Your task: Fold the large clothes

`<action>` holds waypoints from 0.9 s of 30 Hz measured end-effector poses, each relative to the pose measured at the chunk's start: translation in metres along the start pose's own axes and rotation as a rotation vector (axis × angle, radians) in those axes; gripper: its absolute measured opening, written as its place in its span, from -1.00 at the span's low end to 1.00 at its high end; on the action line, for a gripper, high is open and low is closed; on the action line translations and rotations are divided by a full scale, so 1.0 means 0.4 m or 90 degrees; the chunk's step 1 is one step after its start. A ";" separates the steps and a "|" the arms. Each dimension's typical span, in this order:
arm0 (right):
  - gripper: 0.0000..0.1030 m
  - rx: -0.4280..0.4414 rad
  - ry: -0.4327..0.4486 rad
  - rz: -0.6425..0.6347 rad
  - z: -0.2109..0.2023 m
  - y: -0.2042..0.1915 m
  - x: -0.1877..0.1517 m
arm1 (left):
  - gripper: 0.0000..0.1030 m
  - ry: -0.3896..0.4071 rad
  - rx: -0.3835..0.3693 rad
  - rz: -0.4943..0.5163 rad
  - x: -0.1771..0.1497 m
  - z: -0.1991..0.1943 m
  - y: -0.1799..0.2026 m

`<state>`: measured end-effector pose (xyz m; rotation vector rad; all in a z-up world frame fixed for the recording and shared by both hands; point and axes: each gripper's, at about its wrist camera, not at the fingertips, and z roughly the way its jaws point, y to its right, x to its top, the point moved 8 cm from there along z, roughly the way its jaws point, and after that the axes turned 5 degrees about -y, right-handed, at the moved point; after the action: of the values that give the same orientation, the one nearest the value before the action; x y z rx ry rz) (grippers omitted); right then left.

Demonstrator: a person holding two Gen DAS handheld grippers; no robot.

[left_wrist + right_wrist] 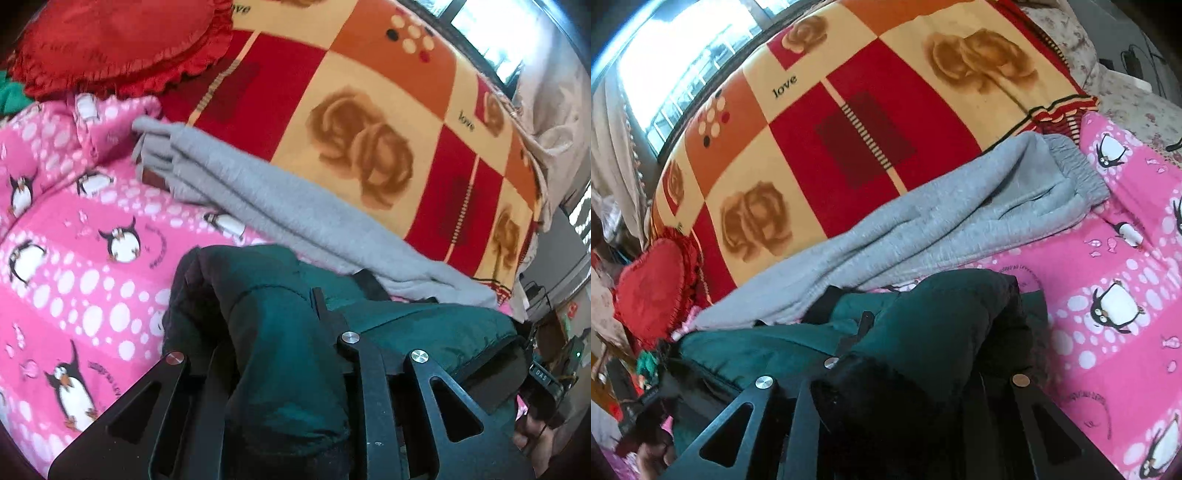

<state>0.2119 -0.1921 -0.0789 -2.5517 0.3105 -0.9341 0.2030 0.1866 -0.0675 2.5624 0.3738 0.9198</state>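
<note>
Green padded jacket (288,325) bunched lower centre, over pink penguin sheet (74,258); left gripper (280,354) and right gripper (923,354) both pinching it. Slick bulky fabric could slip, spoiling the fold.

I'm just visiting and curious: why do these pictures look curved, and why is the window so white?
Left wrist view: the fisheye lens bends the checked blanket into a curve, corners dark, slight blur on the grey trousers. Right wrist view: same bending; the window is blown out by daylight, while the green jacket sits in shadow.
</note>
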 end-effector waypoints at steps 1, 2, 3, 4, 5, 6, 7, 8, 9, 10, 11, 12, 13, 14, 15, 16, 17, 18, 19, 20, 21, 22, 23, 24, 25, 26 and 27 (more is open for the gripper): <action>-0.69 -0.001 -0.002 -0.009 0.011 0.003 -0.004 | -0.70 0.002 0.010 0.013 -0.004 0.008 0.004; -0.69 -0.004 -0.007 -0.021 0.020 0.008 -0.005 | -0.70 0.003 0.015 0.025 -0.006 0.014 0.009; -0.69 -0.005 -0.012 -0.030 0.027 0.011 -0.006 | -0.70 0.004 0.019 0.034 -0.010 0.024 0.011; -0.69 -0.005 -0.014 -0.036 0.033 0.012 -0.006 | -0.70 0.005 0.020 0.036 -0.011 0.031 0.010; -0.69 -0.008 -0.019 -0.042 0.041 0.015 -0.009 | -0.70 0.004 0.017 0.034 -0.012 0.038 0.006; -0.69 -0.011 -0.022 -0.044 0.047 0.014 -0.010 | -0.70 0.004 0.014 0.031 -0.013 0.046 0.003; -0.69 -0.014 -0.023 -0.047 0.051 0.014 -0.012 | -0.70 0.005 0.013 0.031 -0.015 0.052 0.001; -0.69 -0.017 -0.024 -0.051 0.054 0.012 -0.014 | -0.70 0.006 0.015 0.034 -0.015 0.057 0.002; -0.69 -0.018 -0.025 -0.053 0.056 0.012 -0.015 | -0.70 0.008 0.016 0.037 -0.018 0.060 0.002; -0.69 -0.018 -0.025 -0.053 0.058 0.013 -0.016 | -0.70 0.010 0.016 0.039 -0.020 0.062 0.003; -0.69 -0.017 -0.025 -0.053 0.059 0.014 -0.017 | -0.70 0.011 0.014 0.040 -0.021 0.063 0.002; -0.69 -0.017 -0.025 -0.052 0.059 0.015 -0.018 | -0.70 0.011 0.012 0.040 -0.022 0.064 0.002; -0.69 -0.017 -0.026 -0.052 0.060 0.016 -0.019 | -0.70 0.011 0.010 0.040 -0.023 0.065 0.001; -0.69 -0.019 -0.026 -0.053 0.062 0.016 -0.020 | -0.70 0.011 0.009 0.040 -0.023 0.066 0.001; -0.69 -0.019 -0.026 -0.053 0.063 0.015 -0.020 | -0.70 0.012 0.010 0.040 -0.023 0.067 0.001; -0.69 -0.019 -0.026 -0.053 0.065 0.015 -0.022 | -0.70 0.012 0.010 0.040 -0.023 0.067 0.000; -0.69 -0.018 -0.027 -0.053 0.065 0.016 -0.023 | -0.70 0.013 0.009 0.040 -0.023 0.067 -0.001; -0.69 -0.017 -0.027 -0.053 0.065 0.016 -0.023 | -0.70 0.013 0.007 0.039 -0.023 0.068 -0.002; -0.69 -0.017 -0.027 -0.052 0.066 0.015 -0.023 | -0.70 0.014 0.008 0.039 -0.023 0.068 0.000; -0.69 -0.016 -0.026 -0.051 0.066 0.015 -0.024 | -0.70 0.015 0.008 0.039 -0.023 0.066 0.000; -0.68 -0.016 -0.026 -0.051 0.066 0.014 -0.024 | -0.70 0.017 0.008 0.039 -0.022 0.065 0.001; -0.68 -0.016 -0.025 -0.051 0.065 0.014 -0.024 | -0.70 0.018 0.007 0.039 -0.022 0.064 0.000; -0.66 -0.015 -0.025 -0.051 0.064 0.013 -0.024 | -0.70 0.019 0.006 0.038 -0.022 0.063 -0.001; -0.65 -0.013 -0.023 -0.049 0.062 0.014 -0.025 | -0.70 0.021 0.004 0.037 -0.021 0.063 -0.001; -0.64 -0.011 -0.022 -0.048 0.061 0.013 -0.025 | -0.70 0.023 0.002 0.037 -0.021 0.062 -0.001; -0.63 -0.005 -0.018 -0.042 0.058 0.014 -0.025 | -0.70 0.025 0.000 0.036 -0.023 0.058 -0.002; -0.62 -0.002 -0.017 -0.037 0.055 0.015 -0.024 | -0.70 0.028 -0.006 0.033 -0.021 0.055 -0.002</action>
<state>0.2187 -0.1876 -0.1024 -2.5865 0.2302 -0.9198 0.2111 0.1782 -0.0882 2.5582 0.3165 0.9944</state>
